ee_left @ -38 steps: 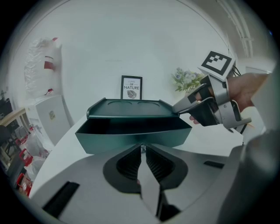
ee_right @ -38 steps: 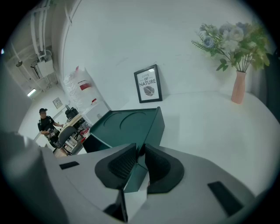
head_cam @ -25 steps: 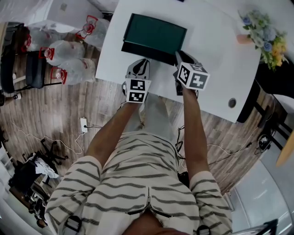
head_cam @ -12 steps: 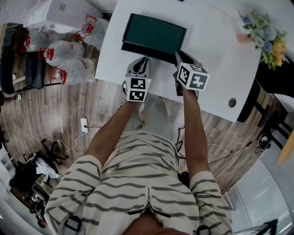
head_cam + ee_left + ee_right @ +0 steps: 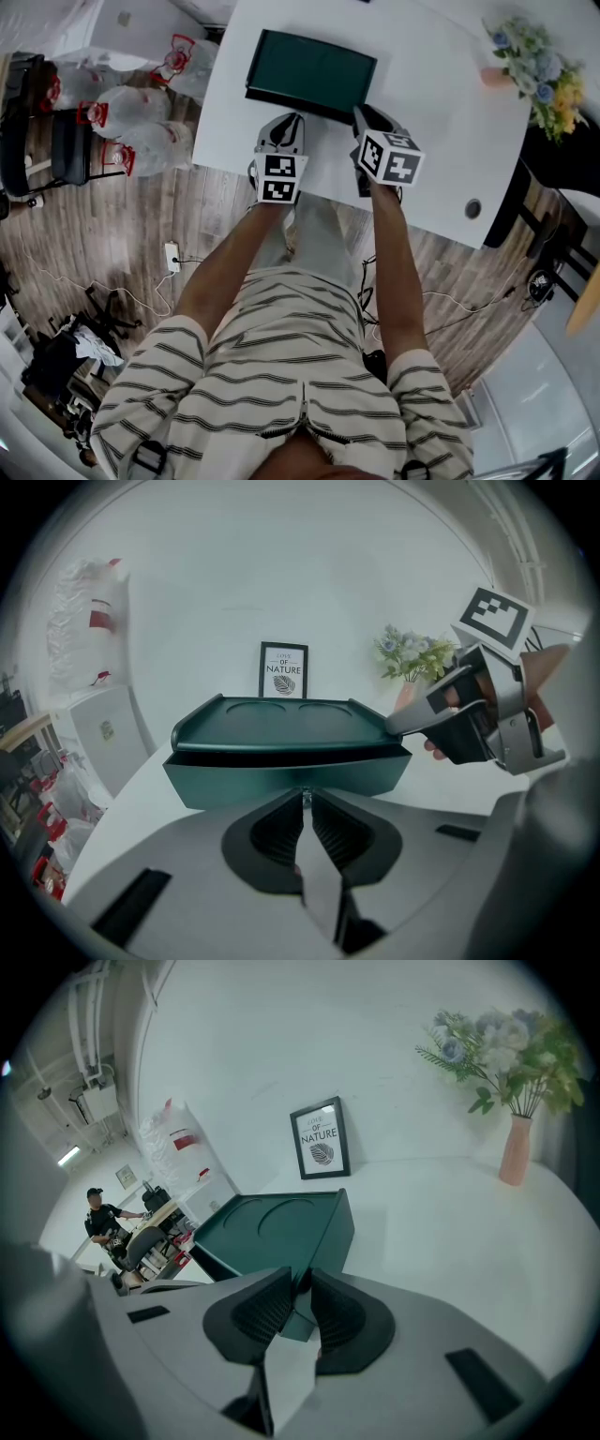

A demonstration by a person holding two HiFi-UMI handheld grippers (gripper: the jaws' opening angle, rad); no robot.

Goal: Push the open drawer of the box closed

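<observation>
A dark green box lies on the white table. Its drawer faces me and sticks out a little. In the left gripper view the drawer front shows below the box lid, with a dark gap between them. My left gripper is shut, its tips right at the middle of the drawer front. My right gripper is also shut, pressed against the box's near right corner. Both grippers appear in the head view: left gripper, right gripper.
A framed print stands behind the box. A vase of flowers is at the table's far right. Plastic bags and a chair are on the wooden floor to the left. A person sits far off.
Both grippers have edged forward against the box's front. The drawer front looks slightly further in than one second ago.
</observation>
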